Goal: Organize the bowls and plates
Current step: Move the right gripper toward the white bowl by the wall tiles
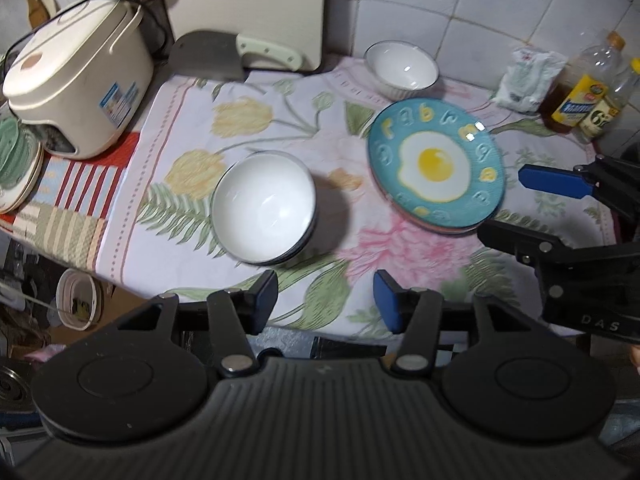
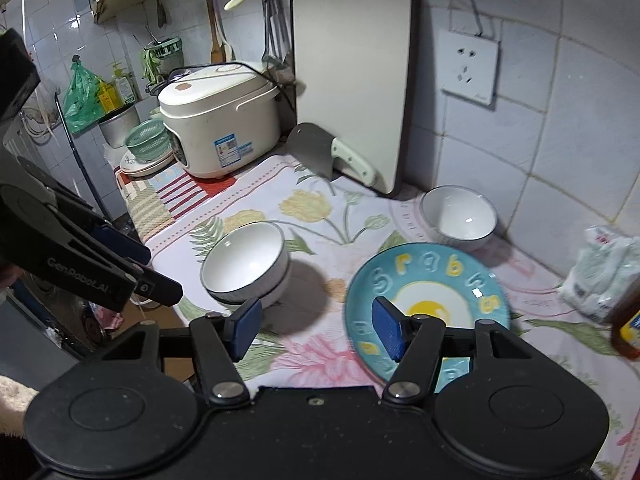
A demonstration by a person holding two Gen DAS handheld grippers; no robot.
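So we've got both grippers up off the counter here, nothing in either one. Our left gripper (image 1: 326,300) has its blue pads spread apart with only flowery tablecloth (image 1: 256,120) showing in the gap, and our right gripper (image 2: 318,330) is the same deal, jaws parted and empty, hanging over the near edge of the teal egg plate (image 2: 428,280).

We'll use that egg plate as the anchor. It's the top of a small plate stack; in the left wrist view we can see an orange-ish rim peeking out underneath it, though we can't tell how many plates are under there. Just behind the plate, toward the tiled wall, sits a single white bowl (image 2: 460,216), close to the plate's rim but whether it touches we can't say. Off to the plate's left, well apart from it, is the stack of white bowls (image 2: 246,266), one nested in another, maybe more below.

Further left and back from the plate there's the rice cooker (image 2: 220,120), and a cutting board (image 2: 352,80) leaning on the wall with a cleaver (image 2: 316,148) propped against it. To the plate's right we've got a white plastic bag (image 1: 528,76) and two bottles (image 1: 588,92) by the wall. Beyond the cooker, a green basket (image 2: 148,140) sits on more plates.
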